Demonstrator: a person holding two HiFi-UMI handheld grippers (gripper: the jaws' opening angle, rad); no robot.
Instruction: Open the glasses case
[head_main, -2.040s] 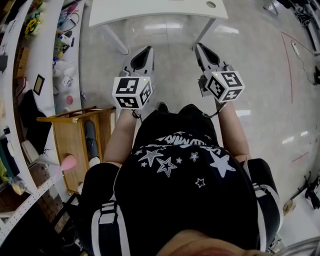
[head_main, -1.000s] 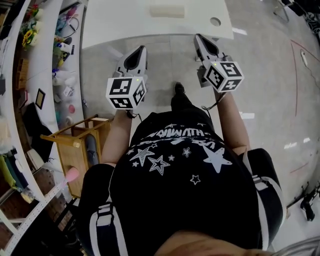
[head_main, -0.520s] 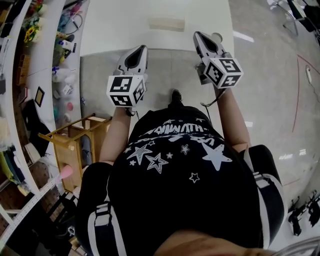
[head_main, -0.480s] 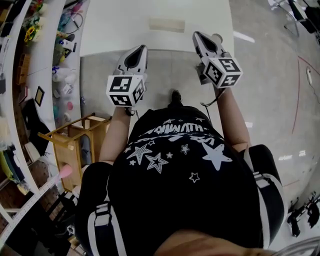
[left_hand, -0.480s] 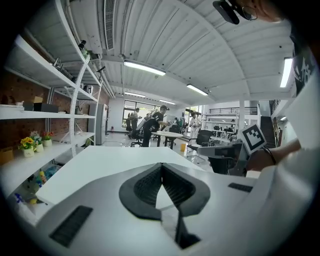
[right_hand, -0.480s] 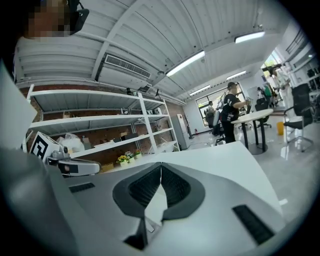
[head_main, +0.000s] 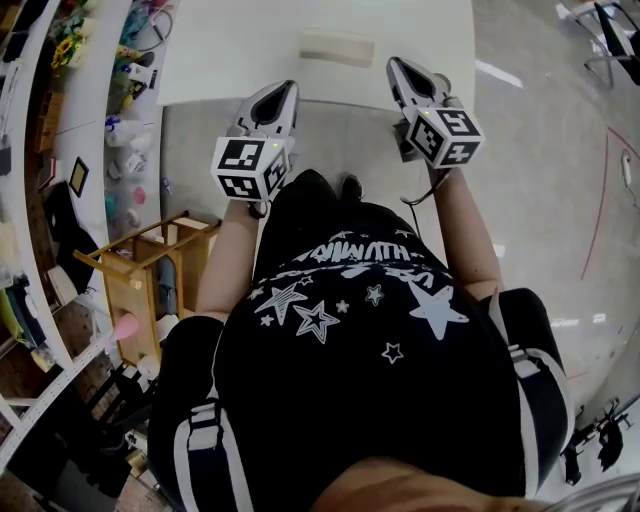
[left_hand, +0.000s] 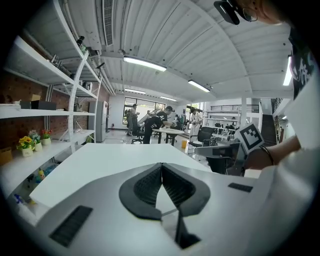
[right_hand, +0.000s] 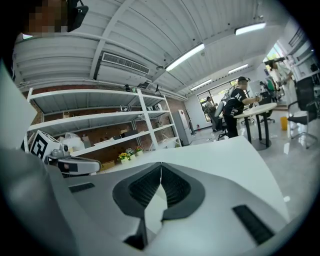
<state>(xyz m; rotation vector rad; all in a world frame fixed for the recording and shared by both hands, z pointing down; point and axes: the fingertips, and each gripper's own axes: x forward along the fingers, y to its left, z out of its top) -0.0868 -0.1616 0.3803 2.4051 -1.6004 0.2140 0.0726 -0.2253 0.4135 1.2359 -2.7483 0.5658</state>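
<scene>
A pale, oblong glasses case (head_main: 337, 47) lies shut on the white table (head_main: 230, 50), seen only in the head view. My left gripper (head_main: 287, 90) is held at the table's near edge, below and left of the case, with its jaws pressed together and nothing between them (left_hand: 161, 165). My right gripper (head_main: 394, 65) hovers just right of the case at the same edge, also shut and empty (right_hand: 160, 165). Neither one touches the case. Each gripper view shows the other gripper to the side: the right gripper (left_hand: 235, 149) and the left gripper (right_hand: 65, 162).
White shelves (head_main: 85, 110) with small items run along the left. A wooden stool (head_main: 150, 265) stands on the floor by the person's left leg. A round hole (head_main: 441, 84) sits near the table's right corner. People (left_hand: 155, 120) work at far tables.
The person has stepped toward the table. The table and case have come nearer in the head view, and both grippers now reach its near edge. Both stay shut.
</scene>
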